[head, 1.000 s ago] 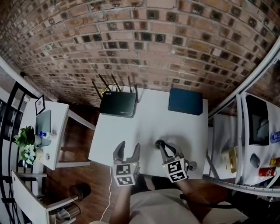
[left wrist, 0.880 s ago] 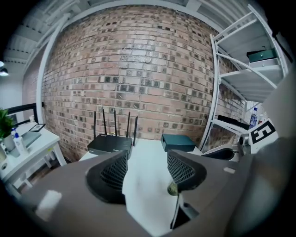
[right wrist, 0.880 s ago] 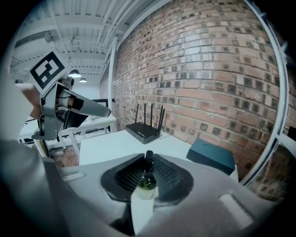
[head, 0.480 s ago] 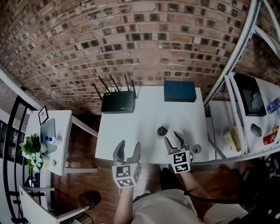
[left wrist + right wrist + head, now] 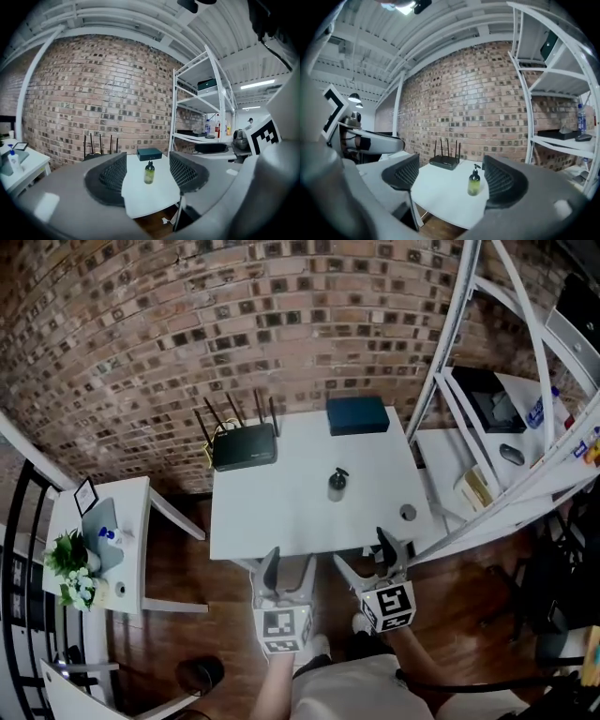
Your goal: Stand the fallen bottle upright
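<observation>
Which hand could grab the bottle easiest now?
Probably the right gripper: it sits nearer the upright bottle than the left gripper, and its jaws have just been opening wide with nothing between.

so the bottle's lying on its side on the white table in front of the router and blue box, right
No. The bottle stands upright on the white table, in front of the router and blue box. The right gripper view shows it plainly.

You've got the small green pump bottle (image 5: 337,484) upright on the white table (image 5: 272,521), just right of centre. The black antenna router (image 5: 244,446) is at the back-left corner, dark flat box (image 5: 357,415) back-right, small grey round thing (image 5: 407,513) near the right edge.
</observation>
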The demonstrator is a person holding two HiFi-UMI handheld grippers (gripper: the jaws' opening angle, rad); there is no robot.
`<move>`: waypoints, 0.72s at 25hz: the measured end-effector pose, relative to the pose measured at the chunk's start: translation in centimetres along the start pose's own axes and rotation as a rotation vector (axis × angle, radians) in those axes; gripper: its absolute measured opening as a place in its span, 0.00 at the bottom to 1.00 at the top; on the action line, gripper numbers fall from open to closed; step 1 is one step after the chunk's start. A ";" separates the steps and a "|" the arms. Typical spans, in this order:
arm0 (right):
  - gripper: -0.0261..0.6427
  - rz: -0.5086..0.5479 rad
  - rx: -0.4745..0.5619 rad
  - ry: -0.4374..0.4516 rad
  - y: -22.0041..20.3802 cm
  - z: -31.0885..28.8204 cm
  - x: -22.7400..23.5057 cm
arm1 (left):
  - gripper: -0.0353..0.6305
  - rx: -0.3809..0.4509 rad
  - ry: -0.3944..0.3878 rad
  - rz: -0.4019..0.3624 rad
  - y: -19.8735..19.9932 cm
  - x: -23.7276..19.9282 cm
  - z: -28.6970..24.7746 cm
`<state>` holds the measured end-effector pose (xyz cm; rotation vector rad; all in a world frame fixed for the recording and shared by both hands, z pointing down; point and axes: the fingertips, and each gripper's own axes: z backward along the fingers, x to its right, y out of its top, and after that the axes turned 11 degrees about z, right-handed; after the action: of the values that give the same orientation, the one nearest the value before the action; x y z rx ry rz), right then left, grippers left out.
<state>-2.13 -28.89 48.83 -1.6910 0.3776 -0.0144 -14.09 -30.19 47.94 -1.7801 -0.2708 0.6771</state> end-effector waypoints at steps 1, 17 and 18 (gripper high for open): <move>0.66 0.004 0.016 -0.013 0.7 0.7 -0.2 | 0.50 0.016 0.002 -0.006 0.3 0.1 0.7; 0.61 0.023 -0.026 -0.216 2.1 8.8 5.4 | 0.49 0.103 -0.002 -0.111 2.2 5.6 2.9; 0.60 0.022 -0.021 -0.206 2.0 9.0 5.3 | 0.49 0.096 -0.001 -0.110 2.0 5.7 2.9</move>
<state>4.39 -21.83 44.33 -1.6907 0.2420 0.1796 -11.42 -25.65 43.76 -1.6611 -0.3293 0.6034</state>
